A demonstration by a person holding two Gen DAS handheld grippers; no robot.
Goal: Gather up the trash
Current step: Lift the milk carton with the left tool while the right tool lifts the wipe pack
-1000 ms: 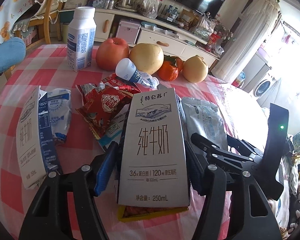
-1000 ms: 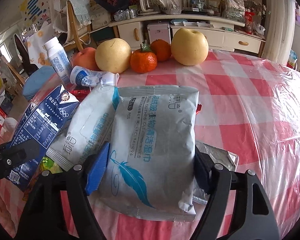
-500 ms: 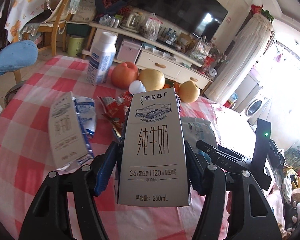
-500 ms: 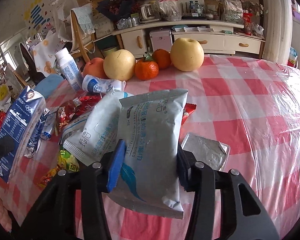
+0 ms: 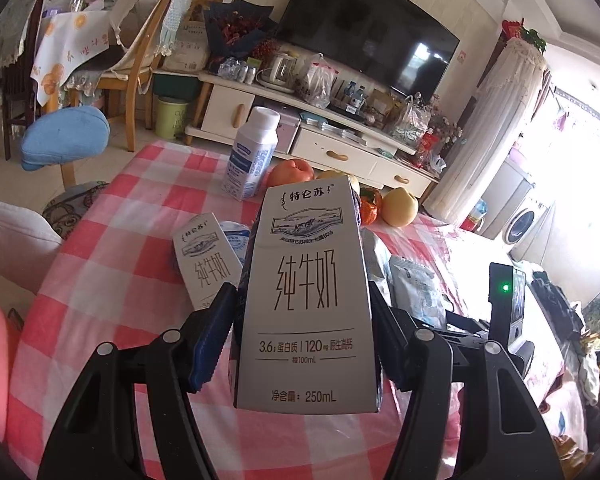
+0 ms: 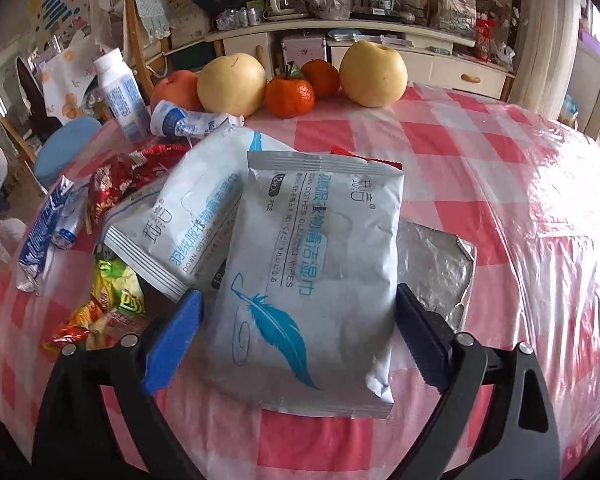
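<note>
My left gripper (image 5: 304,320) is shut on a white 250 mL milk carton (image 5: 306,300) and holds it upright, well above the checked table (image 5: 112,264). A second milk carton (image 5: 206,264) lies on the table behind it. My right gripper (image 6: 296,320) is shut on a pale blue wipes packet (image 6: 312,264) with a feather print, lifted off the table. A second wipes packet (image 6: 184,216), red snack wrappers (image 6: 120,176), a yellow wrapper (image 6: 112,300), a crushed carton (image 6: 44,236) and a foil tray (image 6: 436,264) lie around it.
Fruit stands at the table's far side: two pears (image 6: 374,74), two oranges (image 6: 290,96) and an apple (image 6: 176,90). A milk bottle (image 5: 252,152) stands upright near them. A blue stool (image 5: 64,136) and wooden chairs are off the left edge.
My left gripper has lifted the milk carton high off the table and pulled back. My right gripper has closed on the wipes packet and raised it.
</note>
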